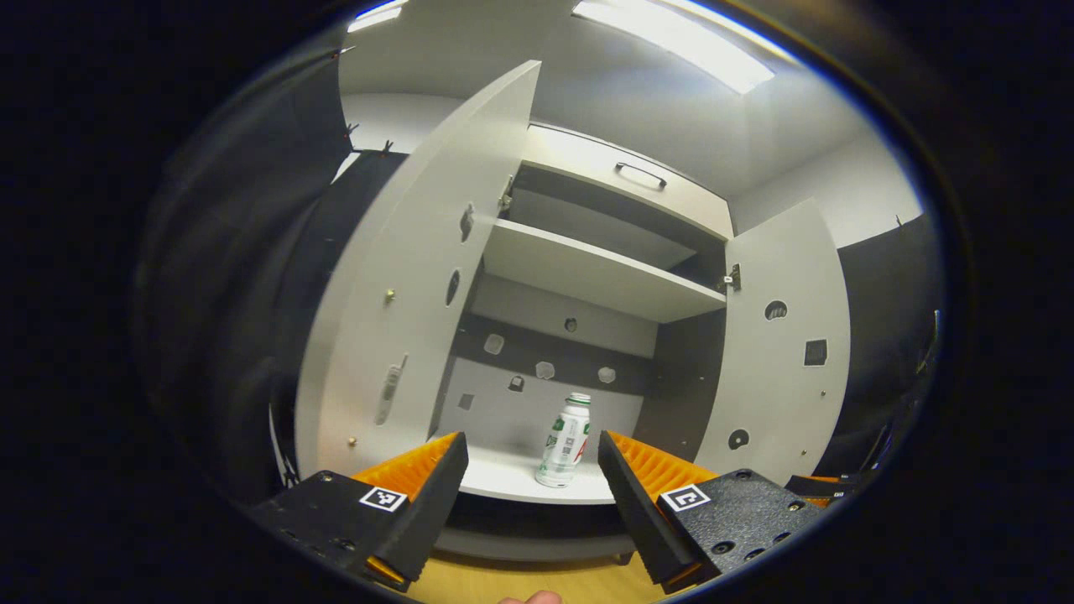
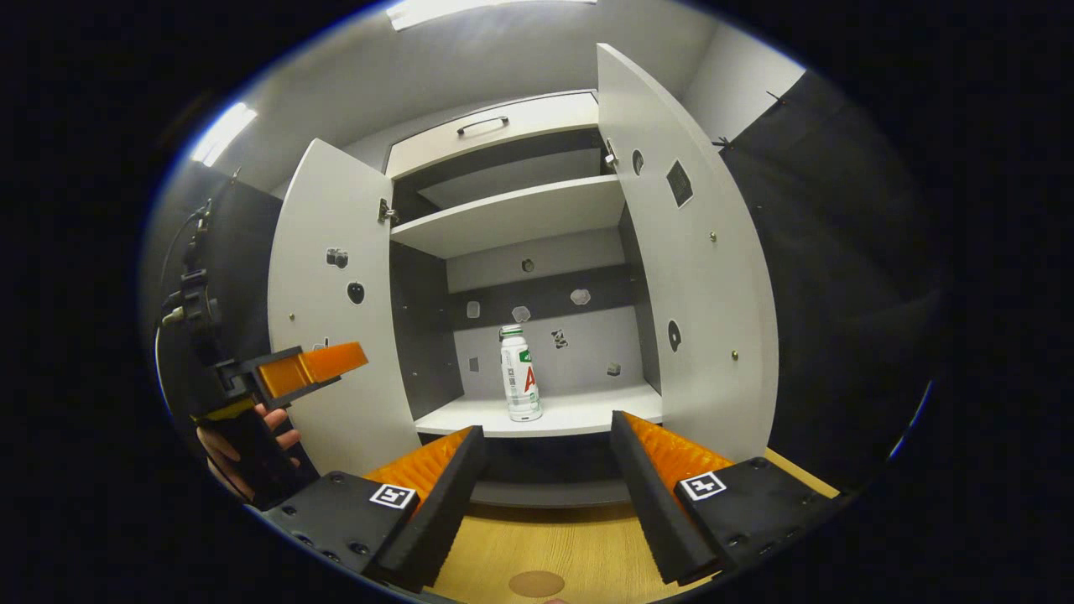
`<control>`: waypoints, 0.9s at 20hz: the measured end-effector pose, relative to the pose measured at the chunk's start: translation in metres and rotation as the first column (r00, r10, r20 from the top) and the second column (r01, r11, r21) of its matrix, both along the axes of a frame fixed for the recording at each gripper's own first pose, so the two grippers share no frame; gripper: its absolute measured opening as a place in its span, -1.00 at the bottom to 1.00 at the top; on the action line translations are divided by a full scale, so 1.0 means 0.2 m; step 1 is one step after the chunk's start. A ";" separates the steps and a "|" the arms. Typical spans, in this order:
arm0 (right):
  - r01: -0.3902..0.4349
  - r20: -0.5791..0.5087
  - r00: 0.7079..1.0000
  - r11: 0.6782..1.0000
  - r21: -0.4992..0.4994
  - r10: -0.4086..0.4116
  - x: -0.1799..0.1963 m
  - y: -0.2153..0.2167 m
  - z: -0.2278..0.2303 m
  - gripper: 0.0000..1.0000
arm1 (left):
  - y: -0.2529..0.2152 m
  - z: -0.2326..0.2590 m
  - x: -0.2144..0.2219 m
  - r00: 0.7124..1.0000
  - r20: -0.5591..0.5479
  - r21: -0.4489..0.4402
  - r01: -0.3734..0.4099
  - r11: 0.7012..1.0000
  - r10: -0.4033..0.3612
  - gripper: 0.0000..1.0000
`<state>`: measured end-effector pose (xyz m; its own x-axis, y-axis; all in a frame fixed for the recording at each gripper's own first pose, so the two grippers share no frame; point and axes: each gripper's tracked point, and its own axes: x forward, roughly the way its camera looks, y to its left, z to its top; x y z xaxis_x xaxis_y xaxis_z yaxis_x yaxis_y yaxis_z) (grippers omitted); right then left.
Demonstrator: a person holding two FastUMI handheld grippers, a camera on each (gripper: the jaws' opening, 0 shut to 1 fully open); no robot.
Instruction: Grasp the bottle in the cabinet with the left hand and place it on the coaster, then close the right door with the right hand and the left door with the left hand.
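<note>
In the left gripper view we see the bottle [image 1: 565, 440] standing upright on the lower shelf [image 1: 503, 480] of the open cabinet, ahead of and between the spread fingers of our left gripper [image 1: 533, 470], which holds nothing. In the right gripper view our right gripper [image 2: 545, 457] is likewise spread and empty, with the bottle [image 2: 520, 373] beyond its fingers. There the coaster [image 2: 537, 583] lies on the wooden table [image 2: 579, 545] below, and the left gripper [image 2: 306, 369] hovers beside the left door [image 2: 336, 335], well apart from the bottle.
</note>
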<state>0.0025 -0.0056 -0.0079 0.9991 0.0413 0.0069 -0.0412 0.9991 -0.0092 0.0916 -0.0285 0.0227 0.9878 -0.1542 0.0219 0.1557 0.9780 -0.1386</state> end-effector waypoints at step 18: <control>0.112 -0.006 0.994 0.993 -0.039 -0.112 -0.04 -0.22 -0.04 0.97 | -0.45 -0.61 1.14 0.984 -0.155 0.147 0.115 0.982 -0.092 0.90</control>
